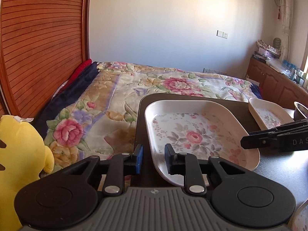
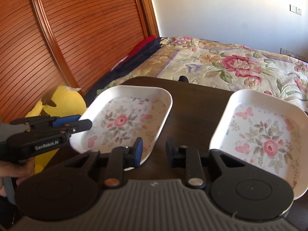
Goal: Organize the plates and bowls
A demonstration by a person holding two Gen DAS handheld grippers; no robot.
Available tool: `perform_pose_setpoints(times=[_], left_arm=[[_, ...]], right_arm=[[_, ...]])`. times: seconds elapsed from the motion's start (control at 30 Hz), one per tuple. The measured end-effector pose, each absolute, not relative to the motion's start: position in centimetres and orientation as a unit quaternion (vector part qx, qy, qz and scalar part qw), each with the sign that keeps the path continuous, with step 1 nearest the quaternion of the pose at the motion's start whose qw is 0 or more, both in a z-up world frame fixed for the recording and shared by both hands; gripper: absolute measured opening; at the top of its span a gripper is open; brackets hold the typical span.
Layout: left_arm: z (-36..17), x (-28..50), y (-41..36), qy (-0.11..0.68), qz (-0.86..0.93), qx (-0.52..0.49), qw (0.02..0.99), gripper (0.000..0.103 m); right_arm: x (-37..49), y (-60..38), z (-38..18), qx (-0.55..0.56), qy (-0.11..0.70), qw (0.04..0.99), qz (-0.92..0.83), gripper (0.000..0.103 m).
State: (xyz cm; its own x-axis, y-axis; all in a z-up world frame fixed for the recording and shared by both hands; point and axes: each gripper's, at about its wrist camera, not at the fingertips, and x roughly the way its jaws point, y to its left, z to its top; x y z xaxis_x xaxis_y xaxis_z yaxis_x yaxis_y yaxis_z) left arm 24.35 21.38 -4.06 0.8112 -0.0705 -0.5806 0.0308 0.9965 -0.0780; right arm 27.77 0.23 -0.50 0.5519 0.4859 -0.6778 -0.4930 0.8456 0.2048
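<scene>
at the table's near edge: two claws, two floral plates
left gripper [image 1: 154,158]: jaws parted and empty, straddling the near-left rim of the left plate [image 1: 194,132], one finger outside, one over the rim
right gripper [image 2: 154,151]: jaws parted, holding nothing, hanging over bare dark table [image 2: 194,96] between the plates
right plate [image 2: 263,134]: just right of the right claw, well apart from the left plate
long axis: both plates run away from the claws toward the bed [image 2: 231,63]
nearer hand: left for the left plate, right for the right one
next move, my guess: left claw pinches that rim
edge of view: metal bowl [image 1: 300,110] at far right
</scene>
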Motion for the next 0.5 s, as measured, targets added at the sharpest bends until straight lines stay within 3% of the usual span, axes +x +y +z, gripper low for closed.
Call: perform_pose_setpoints(times=[0.17,0.5], left_arm=[[-4.03,24.65,21.55,0.308,-0.029,-0.040,0.950,0.018],[-3.96,24.39,21.30,0.311,-0.029,-0.036,0.949,0.015]], right_arm=[[28.51,0.09,-0.92,0.013,0.394,0.876,0.278,0.022],[28.69,0.29,-1.35,0.027,0.401,0.870,0.284,0.013]])
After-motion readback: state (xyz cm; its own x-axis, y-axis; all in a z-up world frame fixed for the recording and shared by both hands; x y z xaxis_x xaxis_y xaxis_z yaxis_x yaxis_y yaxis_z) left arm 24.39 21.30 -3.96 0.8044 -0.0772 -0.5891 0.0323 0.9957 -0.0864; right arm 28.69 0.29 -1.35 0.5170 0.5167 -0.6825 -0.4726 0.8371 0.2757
